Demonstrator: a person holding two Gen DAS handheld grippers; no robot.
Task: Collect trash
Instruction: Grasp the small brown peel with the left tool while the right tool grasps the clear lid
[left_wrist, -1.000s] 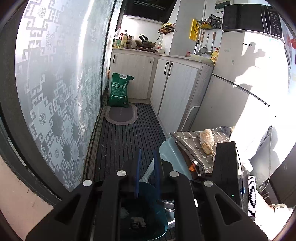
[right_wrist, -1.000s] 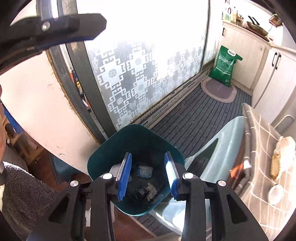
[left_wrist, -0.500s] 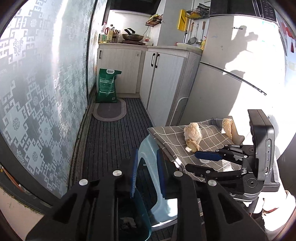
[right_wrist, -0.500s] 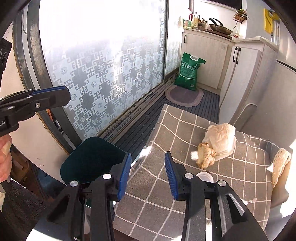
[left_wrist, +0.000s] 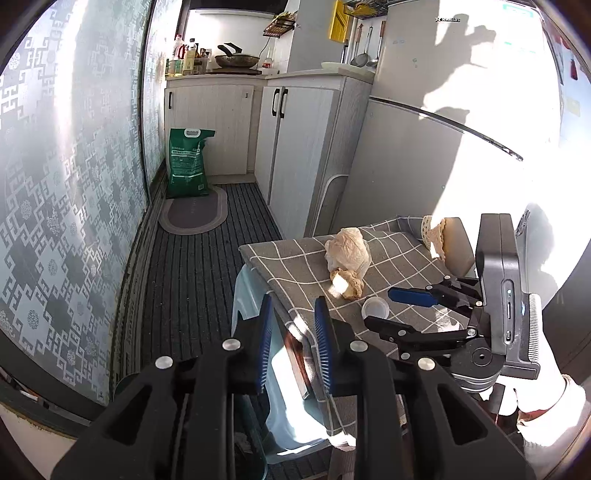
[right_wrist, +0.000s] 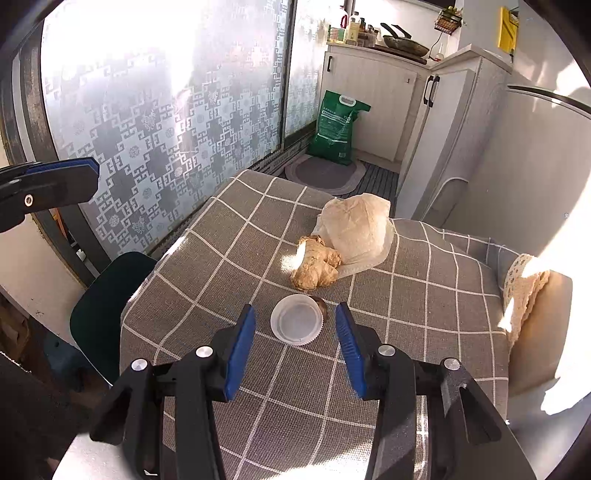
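My right gripper (right_wrist: 295, 343) hangs above the checked tablecloth (right_wrist: 424, 295), jaws opening, empty; the white plastic lid (right_wrist: 296, 319) lies just beyond them, near the ginger (right_wrist: 316, 266). My left gripper (left_wrist: 293, 338), jaws opening, grips nothing.

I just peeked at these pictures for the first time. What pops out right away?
The checked grey tablecloth fills the middle, with a knobbly beige ginger root lying against a crumpled pale plastic bag. Just in front, a small round white plastic lid sits ahead of the right gripper, whose blue-padded jaws are opening and hold nothing. Behind, a green sack stands by the white cupboards.
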